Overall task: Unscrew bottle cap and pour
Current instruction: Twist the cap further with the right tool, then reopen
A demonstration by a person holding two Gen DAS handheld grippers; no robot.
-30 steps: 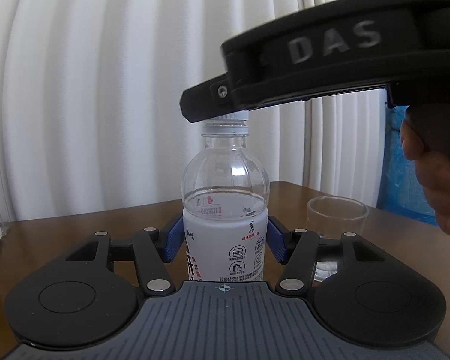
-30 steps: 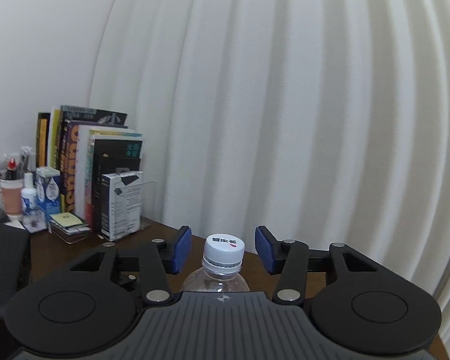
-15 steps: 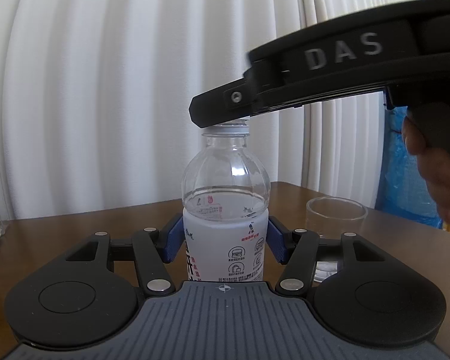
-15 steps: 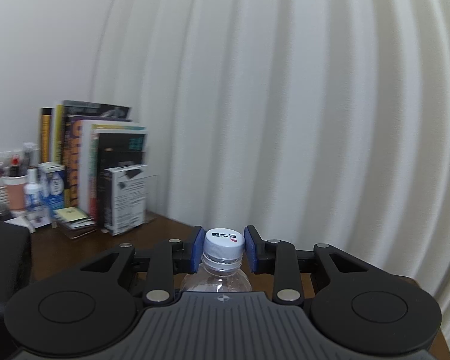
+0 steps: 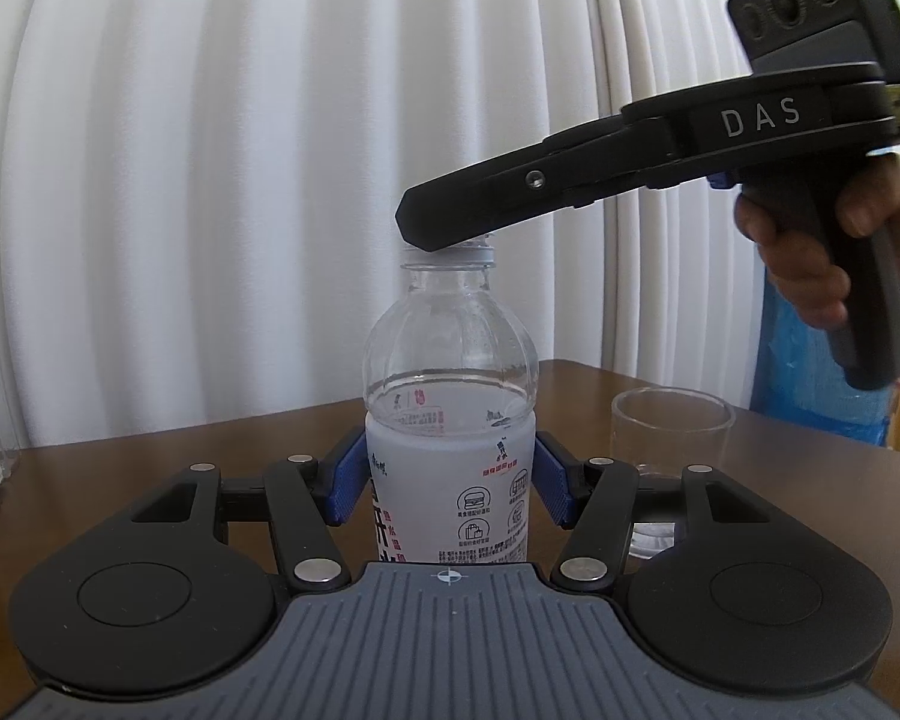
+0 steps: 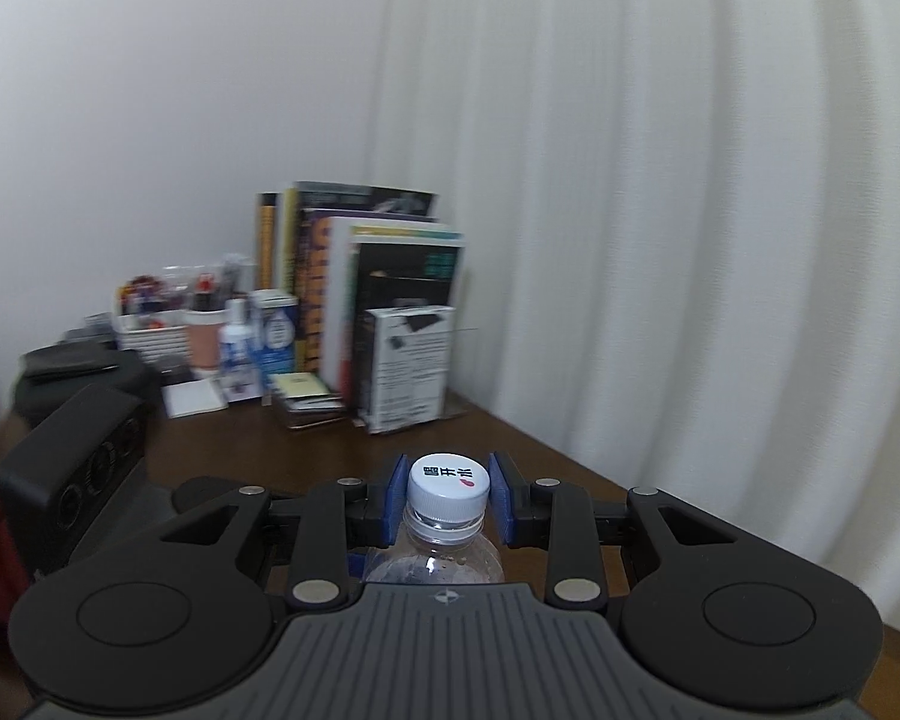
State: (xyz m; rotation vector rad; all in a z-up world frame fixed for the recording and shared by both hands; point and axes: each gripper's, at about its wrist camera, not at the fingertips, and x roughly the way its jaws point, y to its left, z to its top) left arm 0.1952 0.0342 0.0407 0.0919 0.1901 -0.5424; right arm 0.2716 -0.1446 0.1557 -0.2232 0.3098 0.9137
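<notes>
From the left wrist view, the left gripper point(image 5: 450, 480) is clamped on the labelled middle of the clear plastic water bottle point(image 5: 450, 420), which stands upright on the brown wooden desk point(image 5: 150, 456); a clear empty glass point(image 5: 669, 438) stands just right of it, and the right gripper point(image 5: 444, 240) covers the bottle's top. The right wrist view alone shows the white screw cap point(image 6: 447, 483), squeezed between the right gripper's point(image 6: 447, 492) blue pads point(image 6: 393, 495), plus a row of upright books point(image 6: 360, 282) by the wall.
</notes>
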